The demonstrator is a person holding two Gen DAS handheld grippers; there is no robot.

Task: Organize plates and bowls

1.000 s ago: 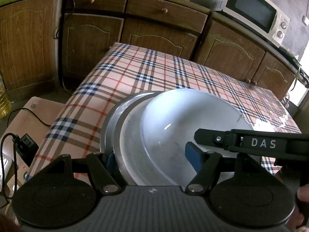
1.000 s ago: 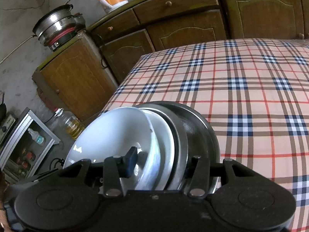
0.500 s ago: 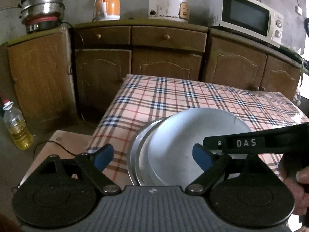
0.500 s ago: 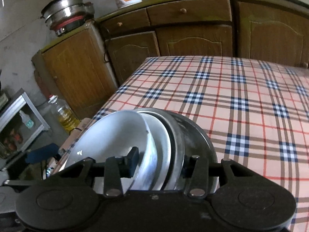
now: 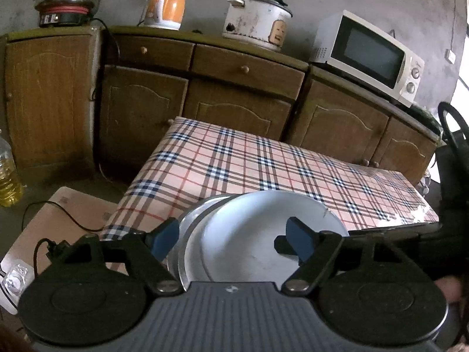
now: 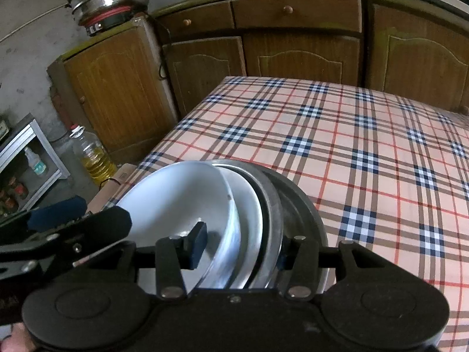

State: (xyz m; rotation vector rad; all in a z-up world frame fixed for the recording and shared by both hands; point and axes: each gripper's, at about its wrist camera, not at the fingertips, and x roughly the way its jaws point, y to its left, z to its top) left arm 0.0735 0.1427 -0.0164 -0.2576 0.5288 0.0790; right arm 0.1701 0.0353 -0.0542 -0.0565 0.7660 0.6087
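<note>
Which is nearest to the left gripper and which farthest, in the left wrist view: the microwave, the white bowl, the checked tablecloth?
From the left gripper:
1. White bowl, directly in front, between the jaws.
2. Checked tablecloth, beyond the bowl, stretching away.
3. Microwave, on the cabinet counter, upper right, behind the table.

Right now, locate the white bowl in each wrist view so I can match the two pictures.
Left wrist view: the white bowl sits low and centre, tilted, between the left gripper fingers, in front of the metal plates.
Right wrist view: it is lower left of centre, leftmost of the stacked dishes, with the right gripper straddling the stack's near edge.
Shared landmark: the plaid tablecloth behind the dishes.
</note>
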